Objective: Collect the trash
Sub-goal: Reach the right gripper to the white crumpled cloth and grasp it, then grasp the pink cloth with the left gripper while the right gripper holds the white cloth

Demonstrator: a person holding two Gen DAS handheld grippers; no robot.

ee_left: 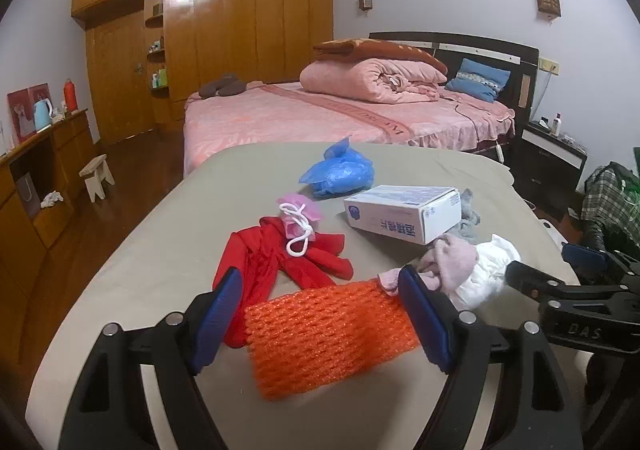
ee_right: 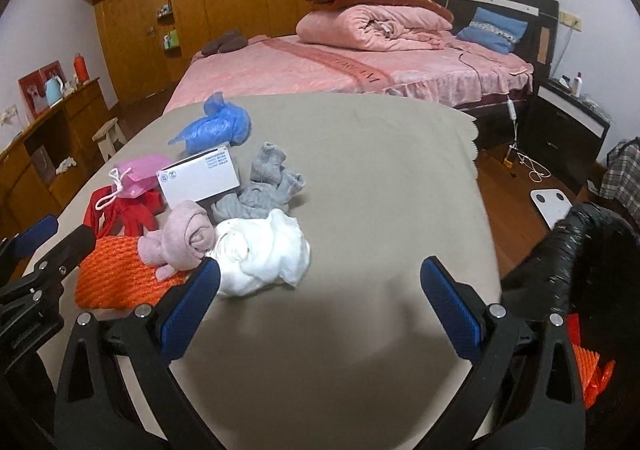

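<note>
- The left claw (ee_left: 320, 306) is being held wide open at the bottom centre of the left wrist view, its blue pads standing apart on either side of the orange foam net (ee_left: 320, 334), which is lying flat on the counter (ee_left: 160, 250); the pads are not seen pressing on it.
- The right claw (ee_right: 320, 290) is being held open at the bottom of the right wrist view, with nothing but bare tan cloth being framed between its pads.
- The white crumpled wad (ee_right: 264, 254) is being shown just beside the right claw's left pad, at the middle of that view; contact cannot be told.
- A pale pink rolled sock (ee_right: 188, 238) is being seen touching the white wad and lying partly on the orange net.
- A white box (ee_left: 404, 212) is being shown tilted at the centre right of the left wrist view, with grey socks (ee_right: 268, 186) beside it.
- A red cloth (ee_left: 280, 262) is being displayed left of centre, with a pink mask (ee_left: 300, 216) and its white loops resting on its upper edge.
- A blue plastic bag (ee_left: 340, 172) is being shown crumpled at the far side of the counter, above the box.
- A black bag (ee_right: 580, 262) is being glimpsed at the right edge of the right wrist view.
- A bed (ee_left: 320, 114) with pink covers is being seen beyond the counter.
</note>
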